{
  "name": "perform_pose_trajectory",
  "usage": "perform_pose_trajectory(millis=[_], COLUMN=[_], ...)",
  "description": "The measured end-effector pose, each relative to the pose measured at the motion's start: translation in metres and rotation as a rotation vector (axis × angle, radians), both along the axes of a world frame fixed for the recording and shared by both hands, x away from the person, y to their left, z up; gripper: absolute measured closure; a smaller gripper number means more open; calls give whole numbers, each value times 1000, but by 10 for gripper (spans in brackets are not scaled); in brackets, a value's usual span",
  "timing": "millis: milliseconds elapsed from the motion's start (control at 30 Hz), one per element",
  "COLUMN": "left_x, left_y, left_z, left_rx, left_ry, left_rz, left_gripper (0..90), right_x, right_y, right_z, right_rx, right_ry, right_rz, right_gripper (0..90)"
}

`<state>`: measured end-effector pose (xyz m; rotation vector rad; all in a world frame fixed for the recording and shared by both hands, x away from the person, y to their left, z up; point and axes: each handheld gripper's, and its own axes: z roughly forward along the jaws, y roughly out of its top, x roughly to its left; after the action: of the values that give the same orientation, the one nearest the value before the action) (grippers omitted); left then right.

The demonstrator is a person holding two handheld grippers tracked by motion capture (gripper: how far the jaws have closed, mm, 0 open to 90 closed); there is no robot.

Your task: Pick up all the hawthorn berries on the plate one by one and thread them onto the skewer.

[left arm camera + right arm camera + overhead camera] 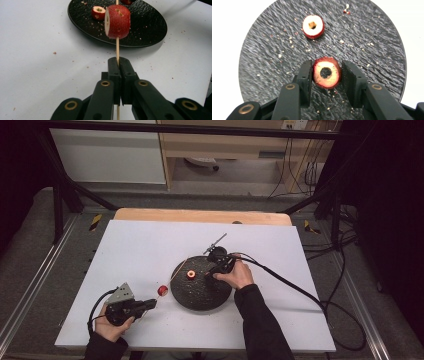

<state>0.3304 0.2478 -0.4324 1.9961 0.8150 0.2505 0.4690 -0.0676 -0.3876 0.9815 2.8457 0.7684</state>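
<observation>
A round black plate (200, 295) with a rough, pebbled surface sits on a smooth white table (140, 250), strewn with crumbs. The left gripper (118, 63), at the near left, has its jaws pressed together on a thin wooden skewer (117, 48) threaded through a red-skinned, pale-fleshed fruit slice (118, 21). Over the plate, the right gripper (326, 75) clamps a cored, ring-shaped slice (327, 72). Another cored slice (313, 26) lies flat farther back on the plate.

Left claw (150, 304) holds skewer (172, 279) with red fruit piece (162, 290); right claw (212, 276) over black plate (200, 297).
</observation>
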Motion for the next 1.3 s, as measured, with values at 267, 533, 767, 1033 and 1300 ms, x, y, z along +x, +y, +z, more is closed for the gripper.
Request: perform_pose_trajectory(millis=[267, 533, 767, 1033, 1300], left_x=[0, -1, -2, -3, -3], left_y=[-1, -4, -5, -9, -10], left_z=[0, -1, 0, -1, -1], left_rx=[0, 5, -1, -1, -4], left_ry=[-3, -6, -8, -8, -7], left_rz=[1, -1, 3, 0, 5], left_gripper=[884, 884, 885, 885, 885], right_x=[-13, -31, -45, -56, -63], right_y=[-18, -34, -45, -54, -60], right_z=[9, 6, -2, -14, -25], right_rx=[137, 307, 459, 614, 700], right_ry=[-34, -65, -85, -94, -112], right_rz=[-76, -143, -225, -309, -367], right_gripper=[626, 626, 627, 628, 628])
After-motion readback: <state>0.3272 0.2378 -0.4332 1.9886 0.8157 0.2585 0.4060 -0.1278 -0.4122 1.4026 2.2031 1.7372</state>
